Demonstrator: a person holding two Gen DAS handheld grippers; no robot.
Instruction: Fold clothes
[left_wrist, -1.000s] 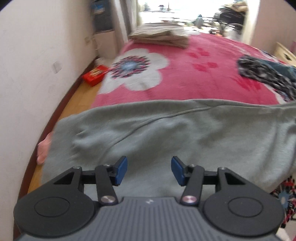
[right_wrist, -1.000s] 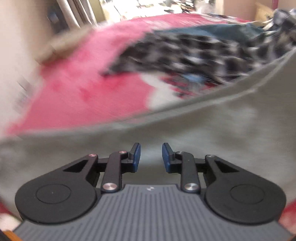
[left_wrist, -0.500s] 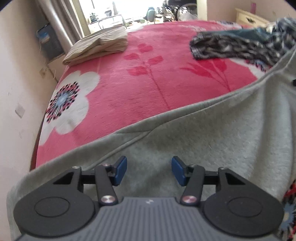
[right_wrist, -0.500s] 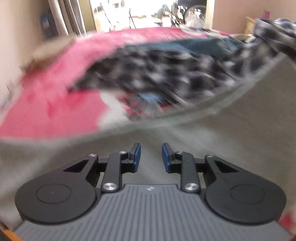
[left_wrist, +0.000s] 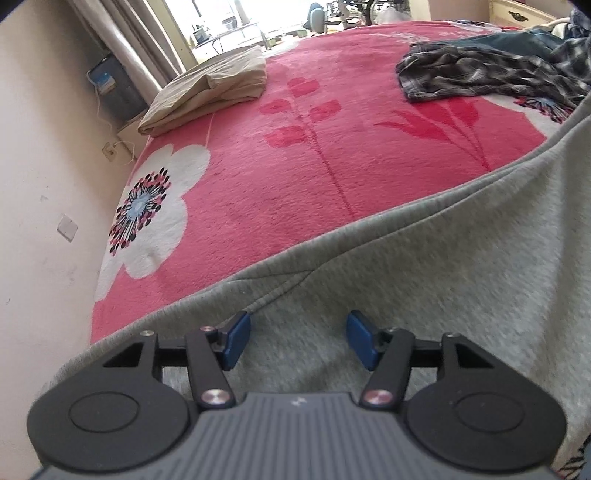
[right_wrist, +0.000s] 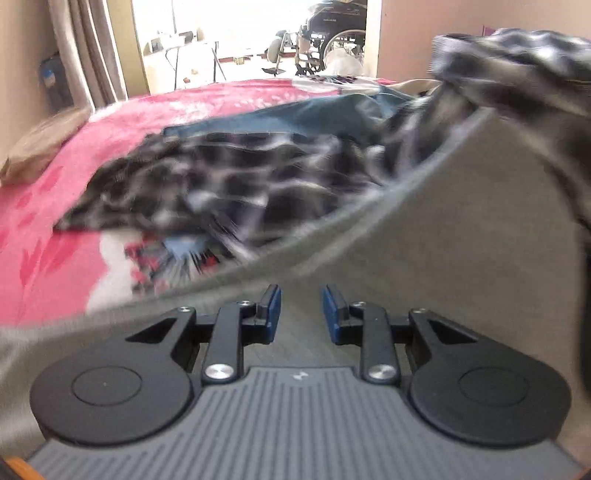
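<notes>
Left wrist view: left gripper (left_wrist: 298, 341) hung over the grey sweatshirt (left_wrist: 424, 295), fingers spread w/ cloth under the gap, not pinched; jaws had just been opening. Sweatshirt covered the near part of the pink floral blanket (left_wrist: 295, 166); plaid shirt (left_wrist: 480, 74) lay beyond it, well apart.

Right wrist view (blurred): right gripper (right_wrist: 301, 314) above the sweatshirt (right_wrist: 461, 229), fingers narrowly apart; can't tell if pinching. Plaid shirt (right_wrist: 221, 184) just beyond the sweatshirt.

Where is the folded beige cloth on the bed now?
In the left wrist view, the folded beige cloth lies at the far left corner of the pink blanket, near the curtain.
</notes>
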